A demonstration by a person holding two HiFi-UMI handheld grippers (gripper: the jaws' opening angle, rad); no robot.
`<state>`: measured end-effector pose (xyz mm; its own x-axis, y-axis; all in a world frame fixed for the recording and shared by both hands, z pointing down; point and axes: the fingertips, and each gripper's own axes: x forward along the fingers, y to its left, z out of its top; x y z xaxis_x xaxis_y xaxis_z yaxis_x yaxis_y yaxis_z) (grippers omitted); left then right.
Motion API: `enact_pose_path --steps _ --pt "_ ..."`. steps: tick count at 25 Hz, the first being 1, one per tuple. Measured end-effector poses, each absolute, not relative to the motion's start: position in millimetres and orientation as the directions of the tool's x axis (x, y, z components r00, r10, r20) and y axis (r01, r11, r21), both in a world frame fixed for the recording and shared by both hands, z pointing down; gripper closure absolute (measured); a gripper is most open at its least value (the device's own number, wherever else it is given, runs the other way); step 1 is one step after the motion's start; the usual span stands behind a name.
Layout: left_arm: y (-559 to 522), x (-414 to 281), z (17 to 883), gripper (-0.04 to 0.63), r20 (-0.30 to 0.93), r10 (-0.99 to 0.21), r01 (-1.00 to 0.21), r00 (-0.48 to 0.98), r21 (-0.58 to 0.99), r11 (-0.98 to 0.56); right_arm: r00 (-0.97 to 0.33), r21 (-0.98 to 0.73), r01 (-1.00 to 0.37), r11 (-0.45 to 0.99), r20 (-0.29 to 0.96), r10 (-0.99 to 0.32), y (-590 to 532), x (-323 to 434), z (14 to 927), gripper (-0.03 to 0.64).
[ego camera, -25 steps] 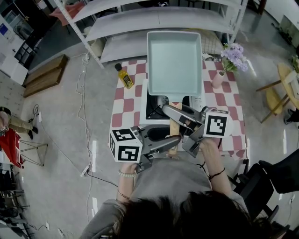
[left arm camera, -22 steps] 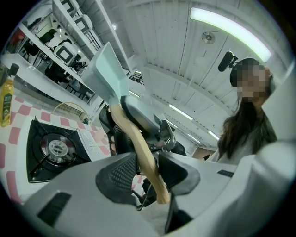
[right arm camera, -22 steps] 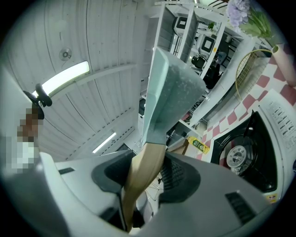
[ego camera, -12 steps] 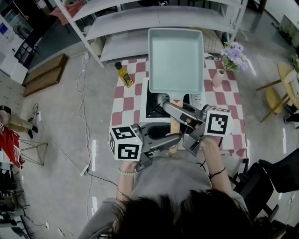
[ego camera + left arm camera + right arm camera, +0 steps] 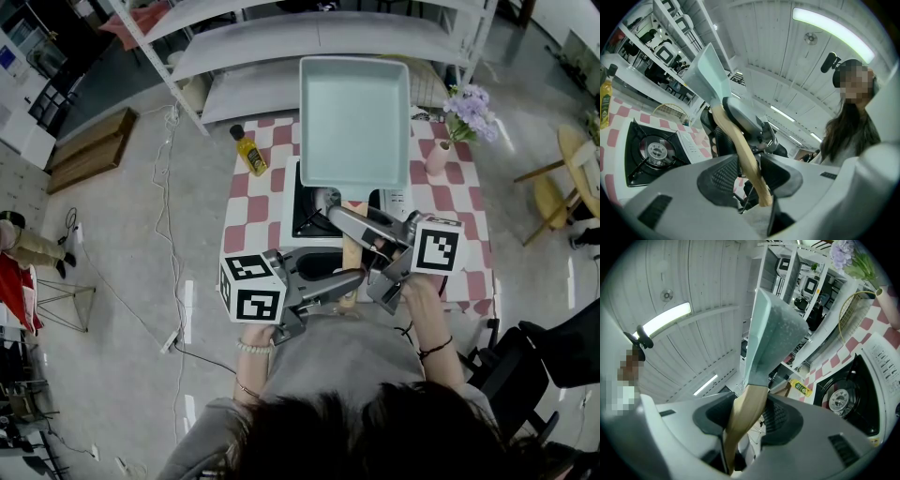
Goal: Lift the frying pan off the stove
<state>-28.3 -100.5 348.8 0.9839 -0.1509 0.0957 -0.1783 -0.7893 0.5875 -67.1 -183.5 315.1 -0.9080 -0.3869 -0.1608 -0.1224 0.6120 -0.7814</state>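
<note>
You hold the frying pan up in the air, over the stove in the middle of the tabletop. Your left hand-held gripper and right hand-held gripper both squeeze its wooden handle, likely so the pan does not tip.

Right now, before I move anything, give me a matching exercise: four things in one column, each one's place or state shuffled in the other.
1. frying pan
2. oil bottle
3. pink vase
4. stove

a. burner bare
b. left side of the table
c. lifted in the air
d. right side of the table, holding purple flowers

Pairs: 1-c, 2-b, 3-d, 4-a
</note>
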Motion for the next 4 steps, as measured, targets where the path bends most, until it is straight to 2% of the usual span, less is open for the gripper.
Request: enact_pose_path --steps 4 --pt "-100.7 -28.0 348.9 0.430 0.094 -0.152 -0.178 0.984 0.591 -0.787 -0.908 -0.783 -0.121 0.610 -0.161 -0.387 -183.5 -67.0 315.5 0.423"
